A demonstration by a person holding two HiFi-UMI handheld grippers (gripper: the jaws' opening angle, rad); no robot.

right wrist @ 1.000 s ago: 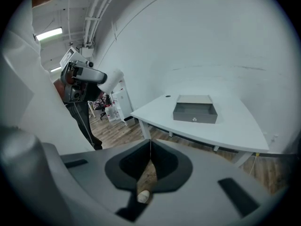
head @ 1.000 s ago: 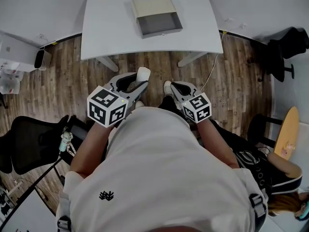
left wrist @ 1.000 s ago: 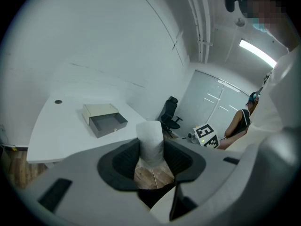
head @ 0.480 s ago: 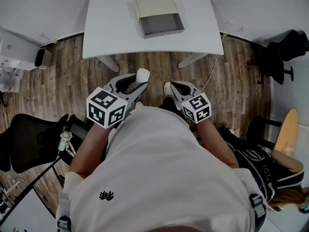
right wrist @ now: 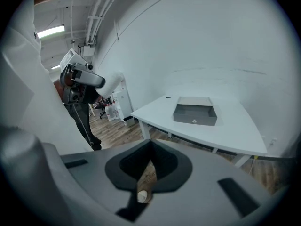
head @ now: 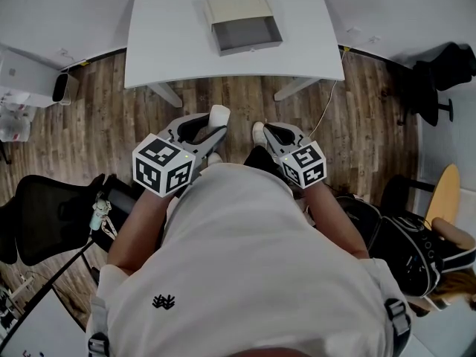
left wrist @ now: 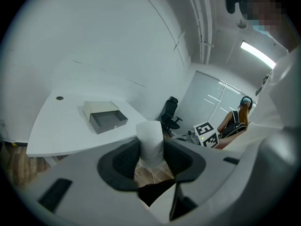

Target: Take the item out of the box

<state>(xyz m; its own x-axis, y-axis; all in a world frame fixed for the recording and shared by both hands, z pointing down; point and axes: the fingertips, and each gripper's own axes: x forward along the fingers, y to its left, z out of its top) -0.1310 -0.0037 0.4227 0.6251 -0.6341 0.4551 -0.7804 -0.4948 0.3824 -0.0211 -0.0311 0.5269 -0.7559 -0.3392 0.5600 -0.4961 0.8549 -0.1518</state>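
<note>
A grey open box (head: 246,34) with a beige lid behind it lies on the white table (head: 171,43), far ahead of both grippers. It also shows in the left gripper view as the box (left wrist: 107,119) and in the right gripper view as the box (right wrist: 195,113). My left gripper (head: 216,125) is held over the wooden floor, shut on a white cylindrical item (head: 220,114). That white item (left wrist: 150,139) stands upright between the jaws of the left gripper (left wrist: 150,149). My right gripper (head: 262,134) hangs beside it, jaws together and empty, as the right gripper (right wrist: 150,145) shows close up.
Black office chairs stand at the left (head: 44,218) and far right (head: 439,73). A person sits at the lower right (head: 446,251), by an orange board (head: 445,195). A white device (head: 22,80) stands left of the table. Wooden floor lies between me and the table.
Both grippers stay where they were, the white item still held. The seated person at the lower right has shifted a little.
</note>
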